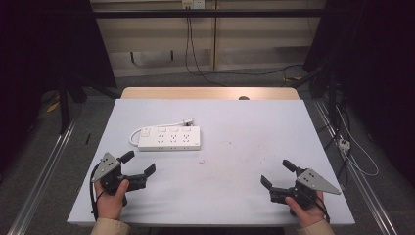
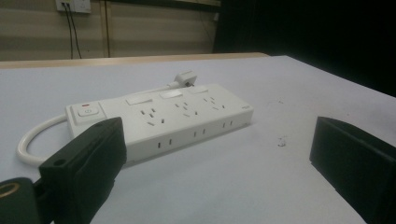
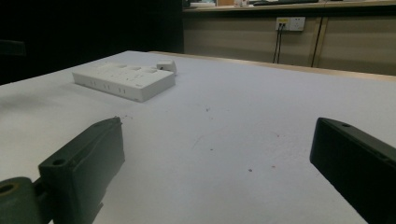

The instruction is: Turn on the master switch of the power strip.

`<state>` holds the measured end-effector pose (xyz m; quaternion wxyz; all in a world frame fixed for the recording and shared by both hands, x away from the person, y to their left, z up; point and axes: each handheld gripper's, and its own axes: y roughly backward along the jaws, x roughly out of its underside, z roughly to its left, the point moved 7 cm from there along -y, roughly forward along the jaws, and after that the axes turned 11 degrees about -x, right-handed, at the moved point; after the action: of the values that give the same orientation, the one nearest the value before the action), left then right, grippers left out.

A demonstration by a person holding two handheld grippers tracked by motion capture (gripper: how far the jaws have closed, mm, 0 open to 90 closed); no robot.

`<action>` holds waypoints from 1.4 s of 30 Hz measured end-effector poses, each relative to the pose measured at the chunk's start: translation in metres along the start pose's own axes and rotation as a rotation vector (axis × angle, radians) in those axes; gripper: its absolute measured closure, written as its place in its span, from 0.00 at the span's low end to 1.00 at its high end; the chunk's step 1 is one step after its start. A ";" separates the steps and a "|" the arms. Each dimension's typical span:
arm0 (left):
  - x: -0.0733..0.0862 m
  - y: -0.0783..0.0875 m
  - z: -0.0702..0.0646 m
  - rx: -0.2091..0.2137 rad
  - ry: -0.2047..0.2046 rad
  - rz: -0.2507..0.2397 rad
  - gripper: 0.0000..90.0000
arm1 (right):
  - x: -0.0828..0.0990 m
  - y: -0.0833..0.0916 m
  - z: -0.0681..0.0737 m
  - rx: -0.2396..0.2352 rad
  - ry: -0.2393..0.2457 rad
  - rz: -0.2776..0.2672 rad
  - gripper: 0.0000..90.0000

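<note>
A white power strip [image 1: 169, 138] lies flat on the white table [image 1: 244, 147], left of centre, with its short cord and plug [image 1: 187, 121] curled behind it. In the left gripper view the power strip [image 2: 159, 119] sits close ahead, with a switch at its near end. My left gripper [image 1: 139, 163] rests near the front left edge, open and empty, aimed toward the strip. Across the table, at the front right, my right gripper [image 1: 276, 172] is open and empty too. From there the power strip [image 3: 123, 80] lies far off to the left.
A wooden strip [image 1: 210, 93] borders the table's far edge. Cables hang from a wall socket [image 1: 192, 4] and run over the floor behind. Metal rails [image 1: 41, 171] flank the table. Small dark specks [image 1: 254, 149] mark the cloth.
</note>
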<state>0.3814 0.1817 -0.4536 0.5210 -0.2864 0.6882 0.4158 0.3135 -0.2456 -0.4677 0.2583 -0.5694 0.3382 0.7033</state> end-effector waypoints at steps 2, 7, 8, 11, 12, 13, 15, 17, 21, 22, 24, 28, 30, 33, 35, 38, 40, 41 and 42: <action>0.000 -0.001 0.000 0.001 0.005 -0.001 0.04 | 0.000 0.000 0.000 0.002 -0.001 -0.001 0.03; -0.001 -0.004 0.001 -0.004 0.000 0.006 0.03 | -0.001 0.001 -0.001 0.008 0.002 -0.004 0.03; -0.002 -0.004 0.000 -0.005 0.006 0.002 0.03 | -0.001 0.001 -0.001 0.008 0.002 -0.004 0.03; -0.006 -0.006 0.000 -0.004 0.008 -0.005 0.03 | -0.001 0.001 0.000 0.008 0.005 -0.002 0.03; -0.008 -0.008 0.000 -0.002 0.014 -0.005 0.03 | -0.001 0.002 0.000 0.010 0.006 -0.004 0.03; -0.008 -0.008 0.000 -0.002 0.014 -0.005 0.03 | -0.001 0.002 0.000 0.012 0.005 -0.007 0.03; -0.009 -0.011 0.000 0.000 0.017 -0.003 0.03 | -0.001 0.003 -0.001 0.013 0.008 -0.007 0.03; -0.010 -0.014 0.000 0.005 0.018 0.005 0.03 | -0.001 0.005 -0.001 0.012 0.008 -0.009 0.03; -0.012 -0.021 -0.003 0.008 0.019 0.012 0.03 | -0.001 0.006 0.000 0.011 0.008 -0.012 0.03; -0.012 -0.022 -0.003 0.011 0.021 0.013 0.03 | -0.001 0.006 0.000 0.011 0.008 -0.012 0.03; -0.013 -0.025 -0.004 0.014 0.016 0.018 0.03 | 0.000 0.008 0.000 0.009 0.011 -0.002 0.03; -0.016 -0.028 -0.005 0.012 0.009 0.020 0.03 | 0.000 0.010 0.000 0.012 0.013 -0.005 0.03; -0.018 -0.029 -0.005 0.013 0.012 0.020 0.03 | 0.000 0.012 -0.001 0.020 0.015 -0.005 0.03; -0.019 -0.029 -0.005 0.011 0.013 0.019 0.03 | 0.000 0.012 -0.001 0.021 0.012 -0.008 0.03; -0.019 -0.029 -0.004 0.009 0.007 0.022 0.03 | 0.000 0.012 -0.001 0.023 0.016 -0.009 0.03; -0.019 -0.029 -0.004 0.010 0.006 0.026 0.03 | -0.001 0.011 -0.001 0.027 0.012 -0.012 0.03; -0.020 -0.029 -0.002 0.007 0.012 0.020 0.03 | -0.001 0.011 -0.001 0.025 0.019 -0.011 0.03; -0.020 -0.029 -0.001 0.005 0.010 0.019 0.03 | -0.001 0.011 -0.001 0.025 0.019 -0.011 0.03; -0.020 -0.030 0.000 0.004 0.012 0.017 0.03 | -0.001 0.011 -0.001 0.027 0.019 -0.011 0.04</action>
<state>0.4119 0.1661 -0.4426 0.5138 -0.2821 0.6945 0.4172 0.3061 -0.2535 -0.4649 0.2667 -0.5742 0.3469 0.6920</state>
